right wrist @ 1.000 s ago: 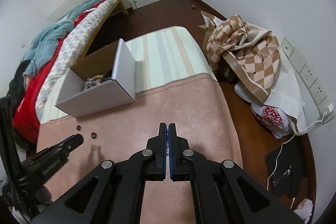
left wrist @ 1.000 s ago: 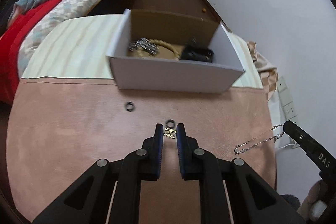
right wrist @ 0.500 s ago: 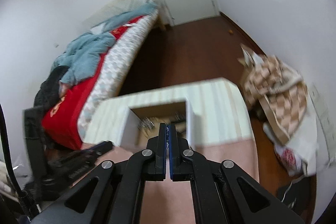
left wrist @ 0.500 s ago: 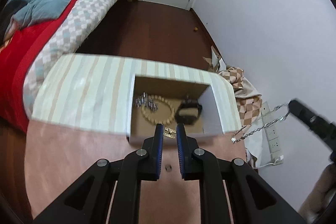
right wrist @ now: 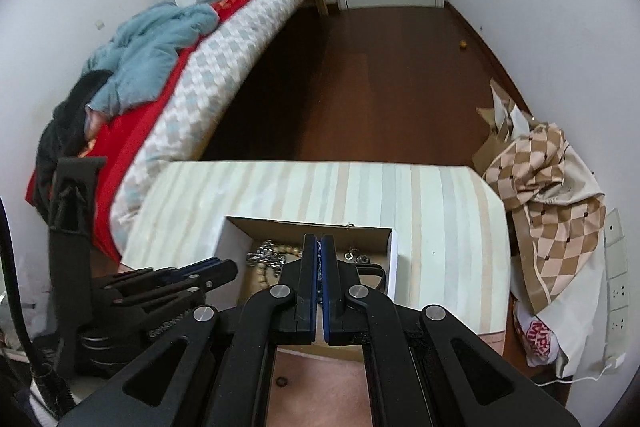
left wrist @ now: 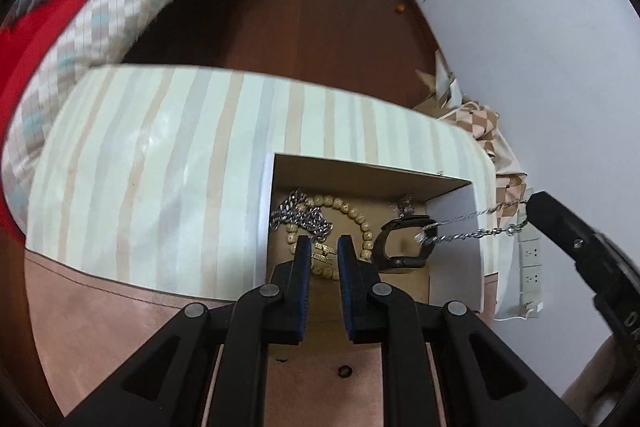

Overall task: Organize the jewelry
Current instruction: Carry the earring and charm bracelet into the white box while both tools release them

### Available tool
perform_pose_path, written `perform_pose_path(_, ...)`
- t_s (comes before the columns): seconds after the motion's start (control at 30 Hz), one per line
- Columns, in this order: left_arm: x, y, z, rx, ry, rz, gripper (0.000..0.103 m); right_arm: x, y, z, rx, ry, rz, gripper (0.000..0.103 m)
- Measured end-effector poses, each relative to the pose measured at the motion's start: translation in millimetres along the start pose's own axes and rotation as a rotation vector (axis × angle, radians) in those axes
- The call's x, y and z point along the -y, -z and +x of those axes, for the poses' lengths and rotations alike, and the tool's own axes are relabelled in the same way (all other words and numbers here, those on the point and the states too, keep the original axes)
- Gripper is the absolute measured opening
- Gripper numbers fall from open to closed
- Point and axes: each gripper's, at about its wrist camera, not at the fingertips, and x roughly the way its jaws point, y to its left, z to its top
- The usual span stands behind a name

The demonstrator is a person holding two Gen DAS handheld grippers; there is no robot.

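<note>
My left gripper (left wrist: 324, 251) hangs over the open cardboard box (left wrist: 456, 279), shut on a small gold jewelry piece (left wrist: 325, 254). Inside the box lie a beaded bracelet (left wrist: 360, 217), a chunky silver chain (left wrist: 296, 215) and a black band (left wrist: 394, 259). From the right, my right gripper (left wrist: 534, 203) reaches in with a thin silver chain (left wrist: 472, 227) dangling across the box's right wall. In the right wrist view the right gripper (right wrist: 320, 247) is shut over the box (right wrist: 236, 239), a bit of chain showing between its pads. The left gripper (right wrist: 230, 267) sits at its left.
The box stands on a striped cloth (left wrist: 160, 167) beyond the pink table cover (left wrist: 100, 307). A small dark ring (left wrist: 344, 371) lies on the pink cover near me. A bed (right wrist: 208, 75) is to the left, a checked cloth pile (right wrist: 548, 179) to the right, with dark floor beyond.
Both grippers moved forward from above the pink cover to above the box, carrying the gold piece and the thin chain. The rings stayed on the cover.
</note>
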Motion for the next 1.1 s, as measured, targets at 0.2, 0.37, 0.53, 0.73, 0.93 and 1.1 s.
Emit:
perform_pose_path(0.2, 2.5, -3.8, -5.0, 0.019, -0.003, -0.009, 0.054, 13.0, -3.0, 25.7, -0.083, -0.039, 0.025, 0.002)
perform_pose_path(0.37, 11.0, -7.4, -14.2, 0.048, -0.036, 0.009, 0.074, 23.1, 3.2, 40.8, -0.176, -0.064, 0.062, 0.002)
perform_pose_path(0.53, 13.2, -7.0, -30.1, 0.079, -0.080, 0.019, 0.096, 31.2, 11.0, 35.0, -0.203, -0.057, 0.078, 0.010)
perform_pose_path(0.73, 10.6, 7.1, -49.9, 0.182, -0.261, 0.065, 0.103, 28.2, 26.3, 19.8, -0.177, 0.077, 0.030, 0.057)
perform_pose_path(0.93, 2.0, 31.8, -48.7, 0.193, -0.378, 0.085, 0.103, 14.6, 48.9, 15.1, -0.152, 0.239, -0.018, 0.097)
perform_pose_path(1.1, 4.7, 48.9, -55.6, 0.205, -0.406, 0.096, 0.103, 8.8, 62.1, 0.0, -0.115, 0.266, -0.008, 0.098)
